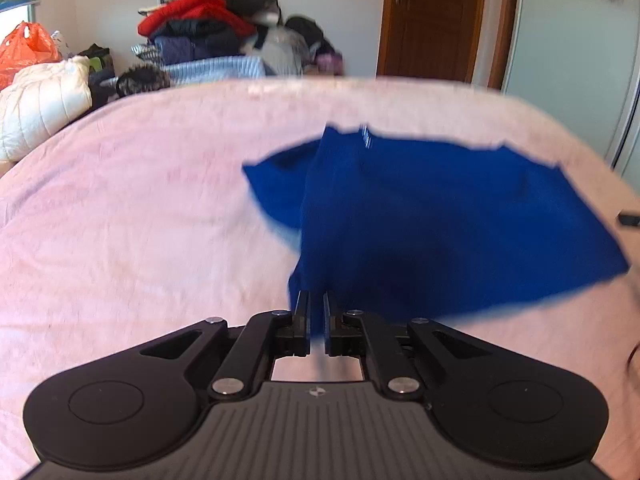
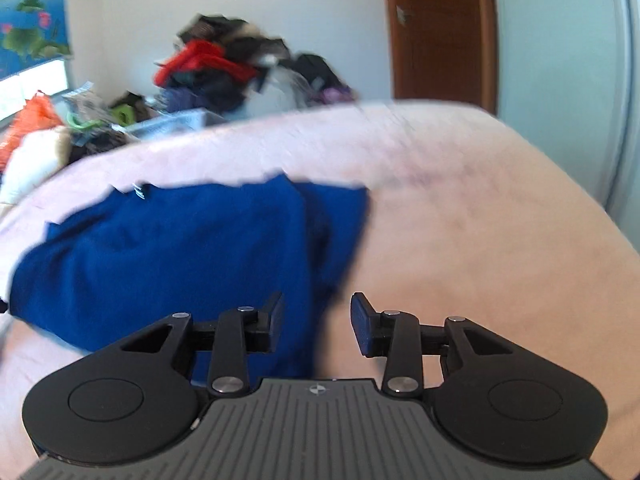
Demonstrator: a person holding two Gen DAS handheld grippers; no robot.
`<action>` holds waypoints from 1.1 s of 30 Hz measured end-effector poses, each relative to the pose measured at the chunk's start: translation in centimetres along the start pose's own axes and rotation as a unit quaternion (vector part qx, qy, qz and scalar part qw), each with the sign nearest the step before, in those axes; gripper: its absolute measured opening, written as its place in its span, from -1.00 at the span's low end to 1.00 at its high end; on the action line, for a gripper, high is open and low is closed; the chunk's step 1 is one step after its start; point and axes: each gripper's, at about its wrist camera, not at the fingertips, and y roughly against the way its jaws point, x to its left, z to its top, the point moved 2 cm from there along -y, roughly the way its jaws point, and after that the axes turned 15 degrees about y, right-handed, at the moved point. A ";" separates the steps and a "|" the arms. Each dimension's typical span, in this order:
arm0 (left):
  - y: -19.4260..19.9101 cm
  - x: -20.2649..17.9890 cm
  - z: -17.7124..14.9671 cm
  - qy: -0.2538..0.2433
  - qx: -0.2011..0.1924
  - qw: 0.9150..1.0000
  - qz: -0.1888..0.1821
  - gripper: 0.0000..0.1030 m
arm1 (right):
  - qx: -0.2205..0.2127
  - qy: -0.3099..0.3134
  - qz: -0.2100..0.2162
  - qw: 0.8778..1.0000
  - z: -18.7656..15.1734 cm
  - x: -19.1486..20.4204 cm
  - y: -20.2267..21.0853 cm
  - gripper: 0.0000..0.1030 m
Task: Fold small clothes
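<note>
A blue garment (image 1: 440, 220) lies partly folded on the pink bed cover (image 1: 120, 220), with a small label at its far edge. My left gripper (image 1: 317, 308) is shut on the garment's near left corner, and the cloth rises into the narrow gap between its fingers. In the right wrist view the same blue garment (image 2: 180, 248) spreads to the left. A strip of it runs back between the fingers of my right gripper (image 2: 316, 312), close to the left finger. That gripper's jaws stand apart, and the pads do not press the cloth.
A tall pile of clothes (image 1: 208, 28) with a red item on top stands beyond the bed's far edge. An orange bag (image 1: 24, 48) and a white quilted jacket (image 1: 40, 108) lie at far left. A brown door (image 1: 428, 20) and a pale wardrobe panel (image 1: 568, 60) are at the right.
</note>
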 end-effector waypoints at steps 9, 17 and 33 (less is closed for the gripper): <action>-5.4 -7.6 1.9 -0.014 0.004 1.000 -0.006 -0.75 | 0.025 0.071 0.045 0.996 2.1 7.1 -6.9 0.10; -7.4 -8.5 -1.9 -0.032 -0.008 0.999 0.038 -0.05 | 0.038 0.109 -0.014 0.993 -0.3 8.0 -7.3 1.00; -7.7 -10.9 -5.1 -0.053 -0.071 0.993 0.082 1.00 | 0.034 0.106 -0.008 0.994 -0.5 7.4 -7.7 1.00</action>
